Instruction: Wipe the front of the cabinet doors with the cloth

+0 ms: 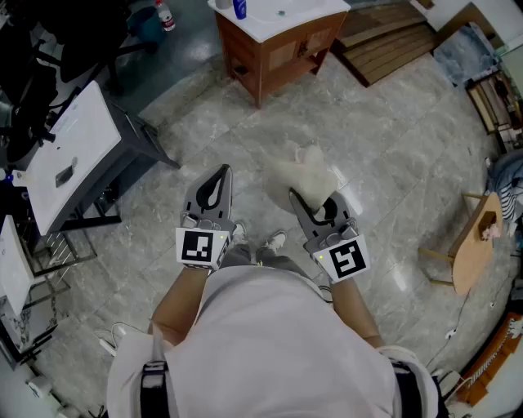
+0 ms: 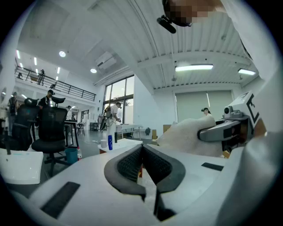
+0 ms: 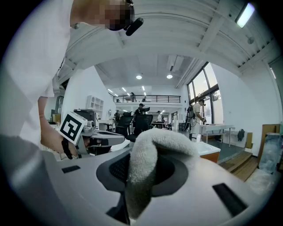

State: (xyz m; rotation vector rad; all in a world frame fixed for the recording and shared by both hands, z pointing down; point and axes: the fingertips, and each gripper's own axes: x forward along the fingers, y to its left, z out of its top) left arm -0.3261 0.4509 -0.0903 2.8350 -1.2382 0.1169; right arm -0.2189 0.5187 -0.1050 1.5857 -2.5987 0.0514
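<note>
The wooden cabinet (image 1: 274, 51) with a white top stands on the floor well ahead of me, its doors facing me; a blue bottle (image 1: 239, 8) stands on it. My right gripper (image 1: 295, 197) is shut on a fluffy white cloth (image 1: 301, 170), which bulges out beyond its jaws. In the right gripper view the cloth (image 3: 152, 152) drapes over the closed jaws, with the cabinet (image 3: 208, 154) behind it. My left gripper (image 1: 223, 172) is held beside it at waist height, shut on nothing. In the left gripper view its jaws (image 2: 142, 148) meet, with the cloth (image 2: 188, 134) at right.
A white desk (image 1: 69, 155) on a dark frame stands at my left. Wooden boards (image 1: 392, 37) lie on the floor right of the cabinet. A small wooden stool (image 1: 472, 245) is at my right. An office chair (image 2: 51, 128) and a blue bucket (image 2: 70, 154) stand farther off.
</note>
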